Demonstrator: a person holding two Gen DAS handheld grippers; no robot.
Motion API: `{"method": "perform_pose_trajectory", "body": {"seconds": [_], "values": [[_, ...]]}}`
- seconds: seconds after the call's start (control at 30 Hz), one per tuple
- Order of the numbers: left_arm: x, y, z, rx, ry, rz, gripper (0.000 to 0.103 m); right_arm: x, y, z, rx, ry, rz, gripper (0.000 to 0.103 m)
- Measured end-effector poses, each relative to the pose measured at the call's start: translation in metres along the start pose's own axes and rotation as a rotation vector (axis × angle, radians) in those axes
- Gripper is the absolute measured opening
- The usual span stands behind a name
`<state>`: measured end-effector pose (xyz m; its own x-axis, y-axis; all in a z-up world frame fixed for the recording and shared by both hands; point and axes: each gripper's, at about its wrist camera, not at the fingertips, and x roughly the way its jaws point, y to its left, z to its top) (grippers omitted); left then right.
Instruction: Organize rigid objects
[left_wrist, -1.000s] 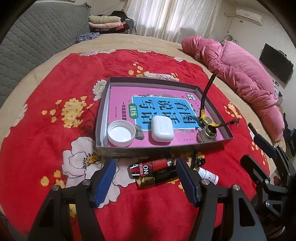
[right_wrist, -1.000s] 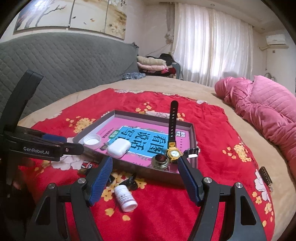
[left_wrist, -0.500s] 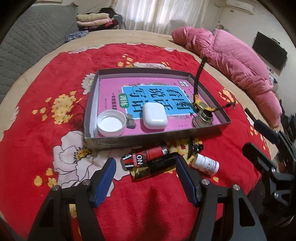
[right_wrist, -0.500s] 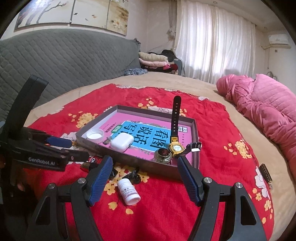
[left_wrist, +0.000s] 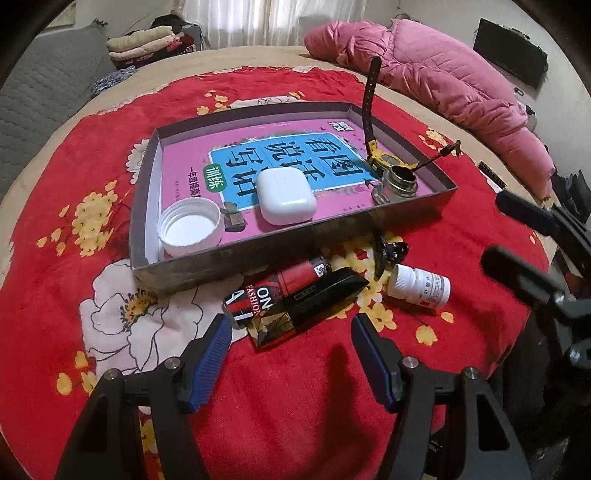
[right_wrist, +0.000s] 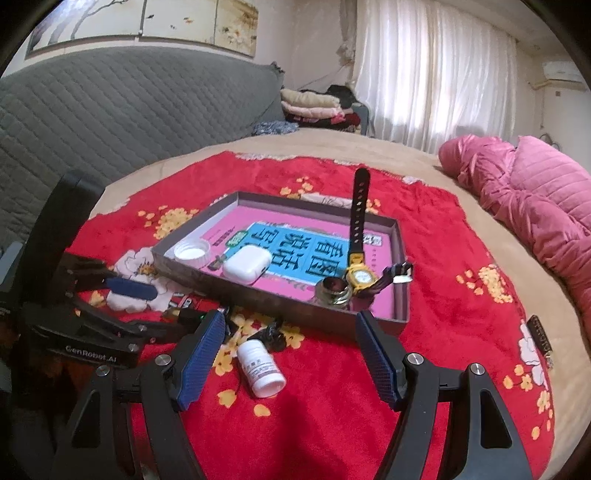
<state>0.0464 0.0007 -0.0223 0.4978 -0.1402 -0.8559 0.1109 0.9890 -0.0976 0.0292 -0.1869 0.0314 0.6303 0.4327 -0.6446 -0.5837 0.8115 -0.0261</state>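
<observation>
**Two open tongs over a bed of small items**

The left wrist view looked down on the left tongs, spread wide and empty, low in the frame just short of a black case and a red tube lying touching each other at centre. Only this view showed those two clearly; in the right wrist view the left tool hid most of them. The right tongs were also wide apart and held nothing, with a white pill bottle on its side between the blue pads.

The grey tray held a pink book, a white earbud case, a white cap, a metal fitting and a yellow watch whose strap stood upright, seen best in the right view.

Everything sat on a red flowered blanket over a bed. A grey quilted headboard filled the upper left of the right view, white curtains the top, a pink quilt the right.
</observation>
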Motion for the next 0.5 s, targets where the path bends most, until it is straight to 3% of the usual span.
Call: {"method": "perform_pose_trajectory", "body": {"seconds": [0.17,0.5], "values": [[0.005,-0.002,0.0,0.021,0.014,0.001,0.067,0.013,0.003,-0.007,-0.004,0.058,0.031,0.074],[0.025,-0.013,0.009,0.123,0.052,-0.022,0.067,0.015,-0.002,-0.008,0.024,0.069,0.04,0.074]]}}
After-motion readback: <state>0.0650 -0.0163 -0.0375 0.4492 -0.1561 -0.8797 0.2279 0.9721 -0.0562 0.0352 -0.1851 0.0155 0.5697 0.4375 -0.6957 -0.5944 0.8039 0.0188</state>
